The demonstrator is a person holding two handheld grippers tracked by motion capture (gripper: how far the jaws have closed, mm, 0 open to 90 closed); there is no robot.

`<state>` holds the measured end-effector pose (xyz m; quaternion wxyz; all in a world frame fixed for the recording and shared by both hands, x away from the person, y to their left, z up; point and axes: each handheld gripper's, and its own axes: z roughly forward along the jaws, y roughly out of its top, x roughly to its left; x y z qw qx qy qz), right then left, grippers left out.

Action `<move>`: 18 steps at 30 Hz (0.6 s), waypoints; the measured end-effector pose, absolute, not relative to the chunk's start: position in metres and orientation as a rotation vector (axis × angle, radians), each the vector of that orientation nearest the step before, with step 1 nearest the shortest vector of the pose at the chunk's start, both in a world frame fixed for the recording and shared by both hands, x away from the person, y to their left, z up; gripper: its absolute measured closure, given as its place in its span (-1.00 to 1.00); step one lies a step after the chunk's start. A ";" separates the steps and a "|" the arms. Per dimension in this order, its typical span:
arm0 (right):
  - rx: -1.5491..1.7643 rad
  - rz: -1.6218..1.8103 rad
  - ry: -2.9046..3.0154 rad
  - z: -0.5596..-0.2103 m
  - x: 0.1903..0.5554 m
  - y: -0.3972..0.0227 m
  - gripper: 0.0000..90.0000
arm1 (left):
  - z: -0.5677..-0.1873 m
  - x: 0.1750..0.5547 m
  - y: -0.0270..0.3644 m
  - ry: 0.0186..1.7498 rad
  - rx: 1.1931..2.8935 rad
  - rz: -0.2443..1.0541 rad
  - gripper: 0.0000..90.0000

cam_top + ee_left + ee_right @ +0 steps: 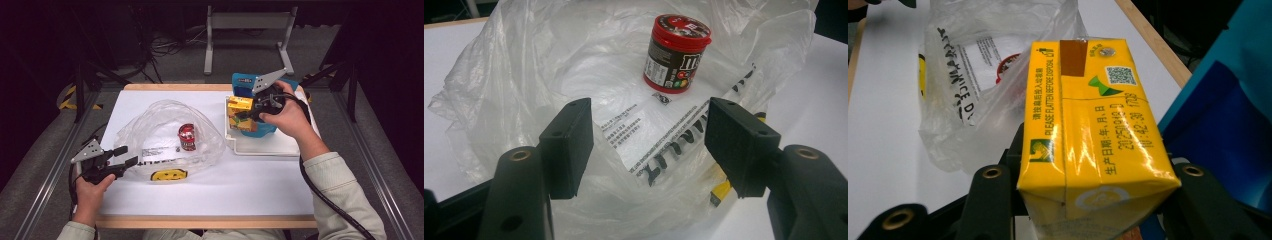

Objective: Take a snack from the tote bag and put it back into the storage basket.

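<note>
A smooth white table (210,185) with a pale wooden edge carries a crumpled, clear plastic bag (165,132) left of centre, its thin film puckered into glossy folds and printed with black lettering and a yellow mark near its front edge. Inside the bag stands a short cylindrical tub (676,52) with a red lid and dark, glossy label, upright on the bag's flattened bottom layer. The left tool (122,156) sits at the bag's front left edge, its two flat, matte black jaws spread wide apart with nothing between them; in the left gripper view they frame the printed film, and the tub stands beyond them. On the right side of the table rests a shallow white rectangular tray (265,146) with a raised rim, and a blue box-like container (245,82) stands at its far part. The right tool (250,112), held over the tray, is clenched on a yellow drink carton (1093,135), a shiny rectangular block with sharp folded seams, a brown strip, a printed code square and date print on its upper face. The jaws press its two opposite sides.
</note>
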<state>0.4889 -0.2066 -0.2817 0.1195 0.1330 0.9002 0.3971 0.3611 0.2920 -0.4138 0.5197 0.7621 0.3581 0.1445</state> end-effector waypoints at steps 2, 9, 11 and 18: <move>0.390 1.150 2.630 -0.285 0.490 -0.209 0.24 | -0.414 0.361 0.292 0.856 1.826 0.350 -0.18; 0.391 1.146 2.628 -0.294 0.492 -0.214 0.24 | -0.414 0.361 0.292 0.859 1.828 0.348 -0.18; 0.386 1.148 2.627 -0.297 0.492 -0.216 0.24 | -0.414 0.361 0.292 0.859 1.827 0.348 -0.18; 0.372 1.144 2.632 -0.308 0.493 -0.217 0.24 | -0.414 0.361 0.292 0.857 1.828 0.348 -0.18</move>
